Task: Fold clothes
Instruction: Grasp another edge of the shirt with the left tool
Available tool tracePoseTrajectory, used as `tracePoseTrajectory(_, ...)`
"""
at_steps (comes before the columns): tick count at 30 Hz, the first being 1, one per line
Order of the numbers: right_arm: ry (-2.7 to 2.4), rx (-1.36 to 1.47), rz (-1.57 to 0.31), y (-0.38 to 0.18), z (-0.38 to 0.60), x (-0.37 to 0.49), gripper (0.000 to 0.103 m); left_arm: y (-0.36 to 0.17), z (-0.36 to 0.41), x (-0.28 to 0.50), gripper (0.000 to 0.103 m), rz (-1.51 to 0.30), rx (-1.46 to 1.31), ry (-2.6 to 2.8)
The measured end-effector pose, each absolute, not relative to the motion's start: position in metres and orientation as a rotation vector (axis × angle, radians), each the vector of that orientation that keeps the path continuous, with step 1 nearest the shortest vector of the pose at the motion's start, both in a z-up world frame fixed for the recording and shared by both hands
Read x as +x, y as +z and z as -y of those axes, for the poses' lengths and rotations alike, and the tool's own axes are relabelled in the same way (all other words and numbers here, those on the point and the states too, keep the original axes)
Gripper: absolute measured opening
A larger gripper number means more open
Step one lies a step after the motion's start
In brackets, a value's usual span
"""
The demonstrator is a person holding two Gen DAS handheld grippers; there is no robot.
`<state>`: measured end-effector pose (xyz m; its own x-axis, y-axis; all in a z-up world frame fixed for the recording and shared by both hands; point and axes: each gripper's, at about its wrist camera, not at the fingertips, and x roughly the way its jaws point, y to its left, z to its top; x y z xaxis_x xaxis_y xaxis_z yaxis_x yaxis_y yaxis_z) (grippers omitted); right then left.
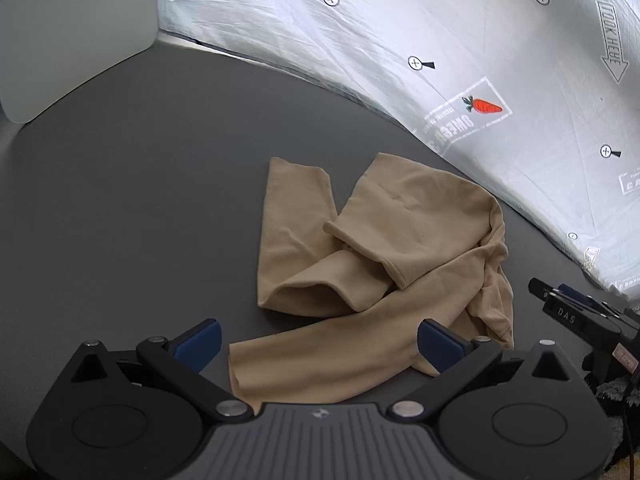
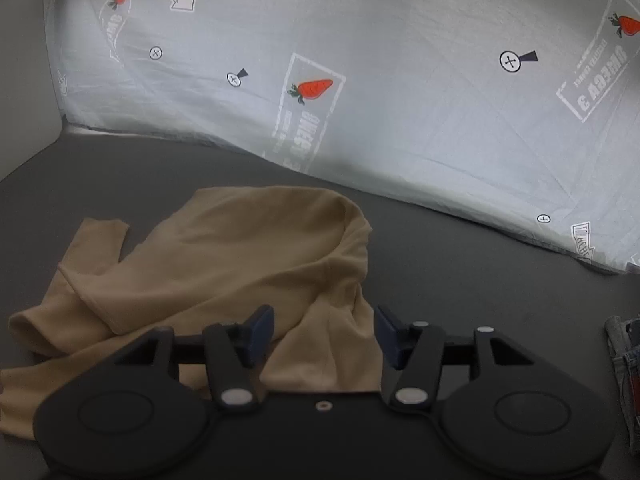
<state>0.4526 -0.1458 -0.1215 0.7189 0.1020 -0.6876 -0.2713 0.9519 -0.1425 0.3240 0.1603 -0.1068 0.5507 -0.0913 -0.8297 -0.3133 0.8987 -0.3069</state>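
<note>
A tan long-sleeved garment [image 1: 384, 248] lies crumpled on the dark grey table [image 1: 140, 200], sleeves crossed over its body. My left gripper [image 1: 318, 344] is open, its blue pads [image 1: 200, 344] straddling a sleeve end just above the table. My right gripper [image 2: 324, 332] is open over the garment's [image 2: 240, 256] near right edge, holding nothing. The right gripper also shows at the right edge of the left wrist view [image 1: 576, 316].
A white printed sheet with carrot and arrow marks [image 2: 400, 80] hangs along the back of the table. A white wall panel [image 1: 72, 32] stands at the far left. Denim-like cloth [image 2: 626, 364] lies at the right edge.
</note>
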Motion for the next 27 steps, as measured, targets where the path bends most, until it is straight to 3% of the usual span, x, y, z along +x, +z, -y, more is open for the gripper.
tracePoseTrajectory(6,0.161,-0.219,-0.897,-0.171,0.157,0.451,0.058,-0.13,-0.135,0.386,0.101,-1.088,-0.353,0.028)
tracePoseTrajectory(11,0.199,-0.29,-0.917,-0.193,0.137,0.448,0.065,-0.135,-0.111,0.416,0.098,-1.099,-0.253,-0.071)
tracePoseTrajectory(12,0.164,-0.339,-0.899,-0.196,0.131,0.447,0.061,-0.135,-0.106,0.421,0.097,-1.096,-0.233,-0.091)
tracePoseTrajectory(13,0.128,-0.379,-0.882,-0.199,0.128,0.448,0.039,-0.135,-0.101,0.425,0.096,-1.093,-0.214,-0.11)
tracePoseTrajectory(15,0.089,-0.405,-0.874,-0.199,0.13,0.451,0.009,-0.13,-0.091,0.429,0.096,-1.037,-0.165,-0.123)
tracePoseTrajectory(27,0.392,0.252,-0.575,-0.051,0.219,0.434,0.008,-0.063,-0.022,0.416,0.096,-0.629,0.198,-0.429)
